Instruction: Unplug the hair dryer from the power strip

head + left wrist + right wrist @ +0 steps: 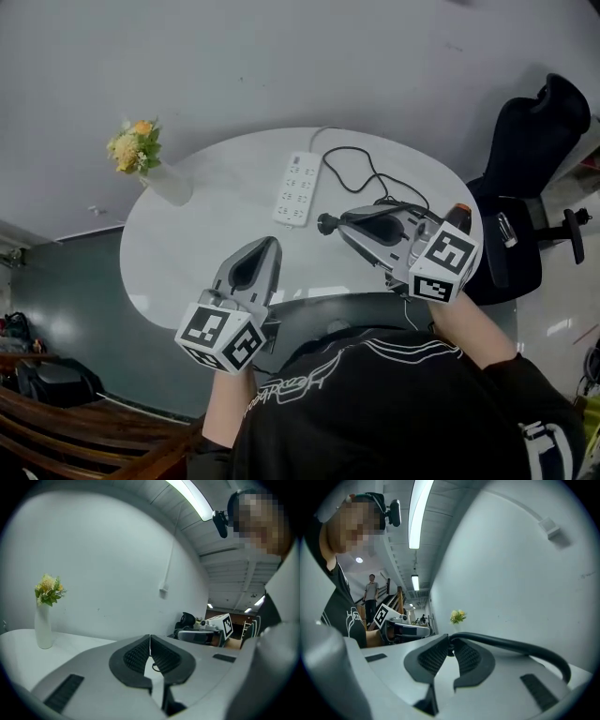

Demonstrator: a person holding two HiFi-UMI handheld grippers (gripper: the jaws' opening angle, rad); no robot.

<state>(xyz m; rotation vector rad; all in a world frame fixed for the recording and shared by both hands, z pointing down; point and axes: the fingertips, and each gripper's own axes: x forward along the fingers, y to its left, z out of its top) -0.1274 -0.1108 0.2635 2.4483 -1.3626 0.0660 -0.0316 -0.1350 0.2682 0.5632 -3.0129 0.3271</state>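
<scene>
A white power strip (297, 187) lies on the oval white table (187, 253). My right gripper (343, 219) (451, 645) is shut on the hair dryer's black plug (326, 223), which is out of the strip and just off its near right corner. The black cord (367, 174) (511, 644) loops back over the table from the jaws. A dark thing with an orange tip (459, 214), maybe the hair dryer, shows behind that gripper. My left gripper (273, 242) (150, 641) hangs shut and empty over the table's near side, apart from the strip.
A white vase of yellow flowers (141, 155) (44, 616) stands at the table's far left. A black office chair (525, 159) is at the right. The strip's own white lead (319, 138) runs off the far edge. A person (371, 595) stands far off.
</scene>
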